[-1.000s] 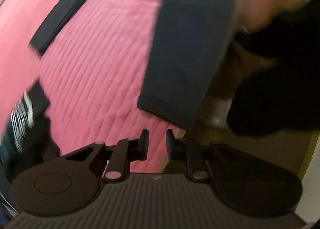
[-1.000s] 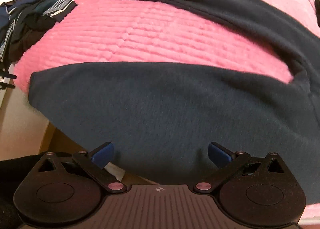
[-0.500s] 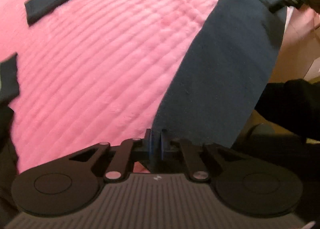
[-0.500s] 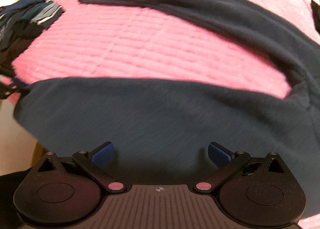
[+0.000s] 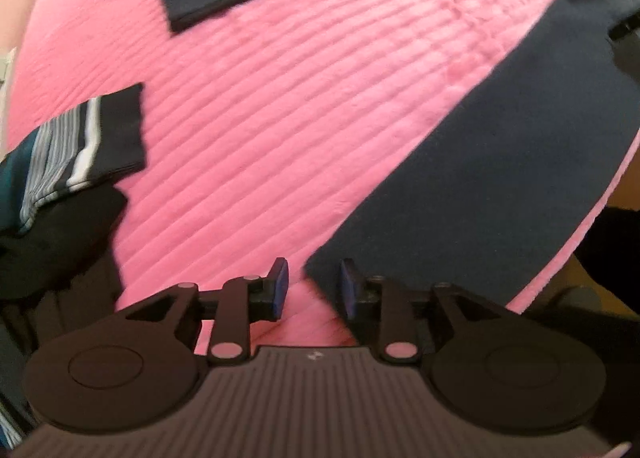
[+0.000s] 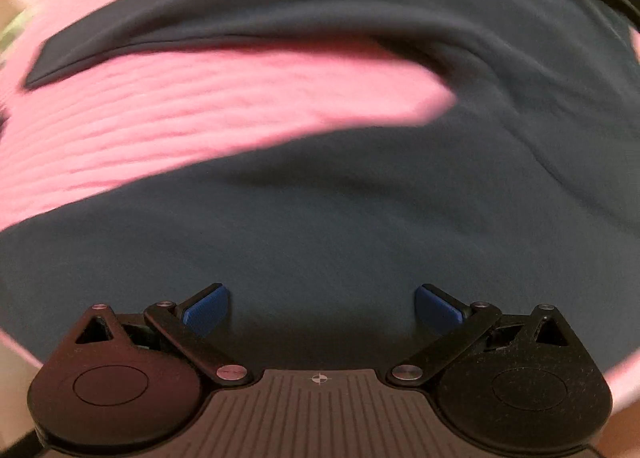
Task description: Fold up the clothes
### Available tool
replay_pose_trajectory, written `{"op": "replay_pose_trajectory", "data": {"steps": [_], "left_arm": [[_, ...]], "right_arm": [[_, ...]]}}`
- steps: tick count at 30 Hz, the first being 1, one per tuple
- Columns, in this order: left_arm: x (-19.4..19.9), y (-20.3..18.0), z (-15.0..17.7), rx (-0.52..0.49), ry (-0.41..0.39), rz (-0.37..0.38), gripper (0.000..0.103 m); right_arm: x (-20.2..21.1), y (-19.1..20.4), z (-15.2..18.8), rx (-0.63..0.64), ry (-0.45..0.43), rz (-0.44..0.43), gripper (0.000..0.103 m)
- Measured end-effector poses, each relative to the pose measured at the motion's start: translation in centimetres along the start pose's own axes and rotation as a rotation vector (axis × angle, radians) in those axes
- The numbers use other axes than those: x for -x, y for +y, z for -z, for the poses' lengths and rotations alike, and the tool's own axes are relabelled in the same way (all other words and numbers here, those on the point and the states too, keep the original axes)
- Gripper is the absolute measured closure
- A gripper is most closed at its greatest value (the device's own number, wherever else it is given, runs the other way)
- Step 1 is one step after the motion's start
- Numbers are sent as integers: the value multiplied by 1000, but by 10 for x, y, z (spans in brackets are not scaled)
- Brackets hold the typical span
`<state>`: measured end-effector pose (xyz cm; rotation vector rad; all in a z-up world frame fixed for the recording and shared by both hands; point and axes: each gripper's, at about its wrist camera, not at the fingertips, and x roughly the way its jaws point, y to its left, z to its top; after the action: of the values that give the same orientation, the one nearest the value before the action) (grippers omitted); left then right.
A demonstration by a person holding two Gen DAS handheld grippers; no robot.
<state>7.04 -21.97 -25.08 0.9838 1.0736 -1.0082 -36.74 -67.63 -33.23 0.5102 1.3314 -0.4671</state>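
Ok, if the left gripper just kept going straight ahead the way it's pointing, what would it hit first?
Most likely the near corner of the navy garment, lying just ahead of the open left gripper on the pink quilted cover. Depth is unclear, so it may graze the cover first.

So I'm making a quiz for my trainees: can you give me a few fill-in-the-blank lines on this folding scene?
1. The navy garment lies on a quilted bed cover coloured ____.
2. The left gripper has its jaws ____, a corner of the garment between them.
3. The right gripper is ____, holding nothing.
4. The striped clothes pile sits at the ____ edge of the left wrist view.

Missing words: pink; open; open; left
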Motion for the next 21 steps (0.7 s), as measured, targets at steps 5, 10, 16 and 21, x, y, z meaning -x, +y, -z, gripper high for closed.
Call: {"op": "replay_pose_trajectory", "data": {"steps": [5,10,16,21], "left_arm": [[33,6,-5,0,-41,-16,76],[67,-4,-22,-51,-92,15,63],[110,-23,-49,-139,-186,30,44],[129,-44,-67,-175,-227,30,41]], "right_arm": [[57,-24,21,-169,-85,78,0],[129,-14,55,-297,-212,126,0],[187,5,84,-393,-274,131,0],[205,5,94,-402,-262,175,0]]}}
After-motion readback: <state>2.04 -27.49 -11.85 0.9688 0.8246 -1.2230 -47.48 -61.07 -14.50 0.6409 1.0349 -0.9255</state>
